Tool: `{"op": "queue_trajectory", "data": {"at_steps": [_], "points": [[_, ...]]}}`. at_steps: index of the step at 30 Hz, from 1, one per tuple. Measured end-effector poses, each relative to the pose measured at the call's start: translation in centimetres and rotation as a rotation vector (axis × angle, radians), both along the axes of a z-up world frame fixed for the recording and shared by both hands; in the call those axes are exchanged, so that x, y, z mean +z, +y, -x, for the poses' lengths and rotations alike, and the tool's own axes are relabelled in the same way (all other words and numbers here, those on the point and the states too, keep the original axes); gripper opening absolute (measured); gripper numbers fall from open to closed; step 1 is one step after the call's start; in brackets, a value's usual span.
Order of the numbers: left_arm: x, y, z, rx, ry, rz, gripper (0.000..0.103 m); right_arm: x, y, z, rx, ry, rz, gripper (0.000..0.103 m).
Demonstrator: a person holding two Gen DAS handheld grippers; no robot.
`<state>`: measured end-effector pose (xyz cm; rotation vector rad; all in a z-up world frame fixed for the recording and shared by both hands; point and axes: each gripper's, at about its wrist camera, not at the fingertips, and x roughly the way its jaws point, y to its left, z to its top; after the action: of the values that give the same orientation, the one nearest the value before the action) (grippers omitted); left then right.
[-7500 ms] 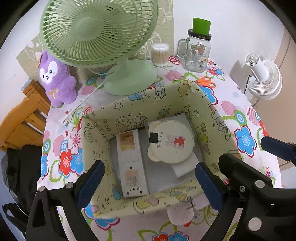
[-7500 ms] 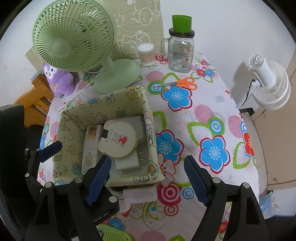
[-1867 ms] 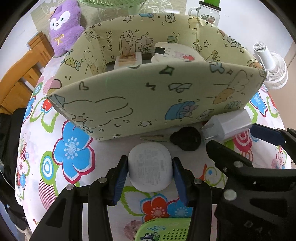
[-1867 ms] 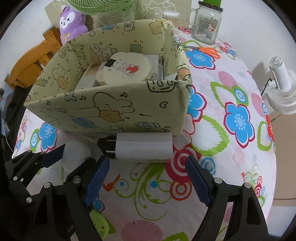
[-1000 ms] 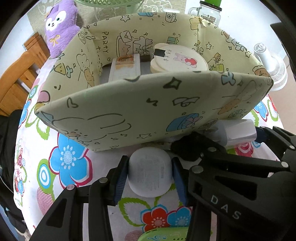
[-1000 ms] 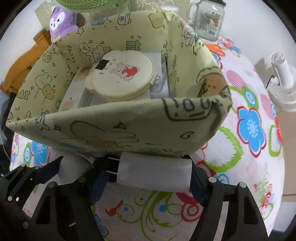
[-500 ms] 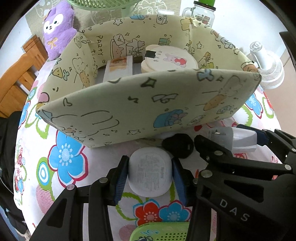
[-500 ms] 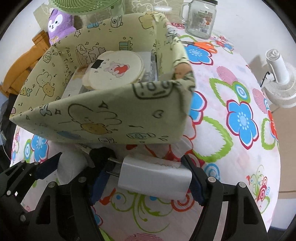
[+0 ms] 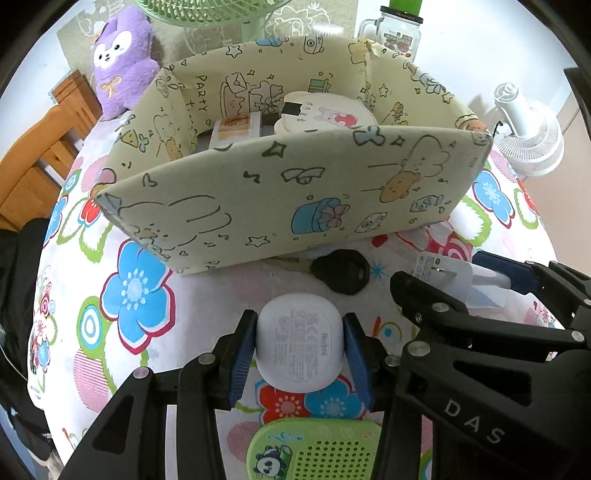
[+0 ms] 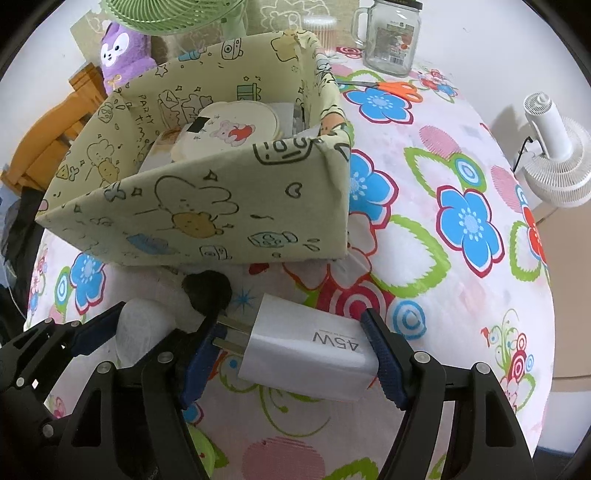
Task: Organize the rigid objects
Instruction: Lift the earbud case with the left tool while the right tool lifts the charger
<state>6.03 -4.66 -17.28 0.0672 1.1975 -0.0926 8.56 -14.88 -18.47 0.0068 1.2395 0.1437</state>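
Note:
My left gripper point(image 9: 300, 347) is shut on a white earbuds case point(image 9: 299, 349), held just in front of the yellow fabric storage box point(image 9: 280, 199). My right gripper point(image 10: 291, 354) is shut on a white 45W charger plug point(image 10: 306, 350), also in front of the box point(image 10: 207, 218). The charger also shows in the left wrist view point(image 9: 443, 273), to the right. A black key point(image 9: 340, 271) lies on the tablecloth between the box and the grippers. Inside the box lie a round cream bear-shaped item point(image 9: 325, 116) and a long white box point(image 9: 231, 131).
A green panda-print item point(image 9: 314, 448) lies near the table's front edge. Behind the box stand a green fan point(image 10: 170, 14), a purple plush point(image 9: 118, 59), a glass jar point(image 10: 391, 37) and orange scissors point(image 10: 395, 88). A white fan point(image 10: 554, 155) stands off the table at right.
Both grippers have pulled back and up slightly from the box's front wall, each still holding its object. The charger is now lifted and tilted in my right gripper.

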Motion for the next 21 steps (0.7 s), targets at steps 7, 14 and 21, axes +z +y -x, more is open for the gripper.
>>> {"op": "queue_trajectory", "data": {"at_steps": [7, 14, 21], "points": [[1.3, -0.2, 0.9, 0.01, -0.013, 0.006, 0.048, 0.9, 0.0, 0.6, -0.001, -0.012, -0.008, 0.076], [2.8, 0.1, 0.9, 0.008, -0.033, 0.009, 0.048, 2.5, -0.6, 1.2, -0.007, -0.028, -0.016, 0.076], [4.5, 0.1, 1.4, 0.004, -0.052, 0.005, 0.048, 4.9, -0.3, 2.1, -0.014, -0.046, -0.019, 0.076]]}}
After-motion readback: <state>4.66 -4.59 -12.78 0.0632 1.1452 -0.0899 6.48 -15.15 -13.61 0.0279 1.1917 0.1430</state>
